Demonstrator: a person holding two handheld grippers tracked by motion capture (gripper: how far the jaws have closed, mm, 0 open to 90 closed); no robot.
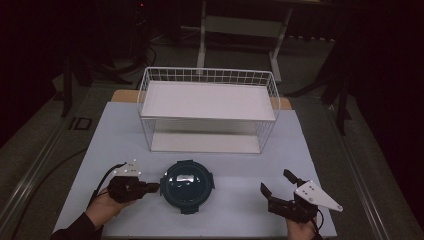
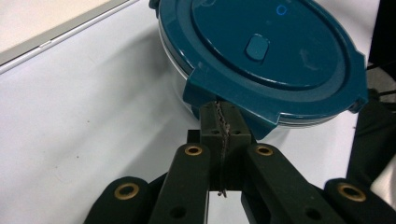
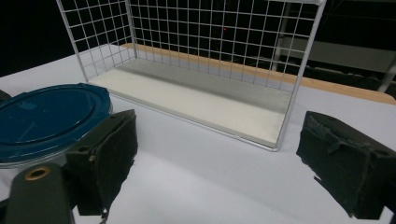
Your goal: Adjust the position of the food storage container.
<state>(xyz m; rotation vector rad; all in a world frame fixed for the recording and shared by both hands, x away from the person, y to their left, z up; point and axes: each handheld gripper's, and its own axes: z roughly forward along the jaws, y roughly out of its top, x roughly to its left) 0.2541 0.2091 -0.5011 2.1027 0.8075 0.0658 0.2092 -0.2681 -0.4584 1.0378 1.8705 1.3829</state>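
Two grippers sit low on my tabletop [image 1: 225, 150]: the left gripper [image 1: 156, 186] has its jaws pressed together at a tab on the rim of the blue-lidded container [image 1: 187, 185], which lies near the front edge, centred. The right gripper [image 1: 275, 187] rests well apart with jaws wide, gripping nothing. I read no writing on the lid; bare tabletop separates the container from the wire rack [image 1: 207, 110] behind.

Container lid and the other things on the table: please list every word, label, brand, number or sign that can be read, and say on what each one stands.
No readable text.
Container lid: a small ring mark near the far edge and a raised oval button, no letters or numbers.
Wire rack: no label.
Left gripper, shut at the lid's clasp, and right gripper, open: no markings.
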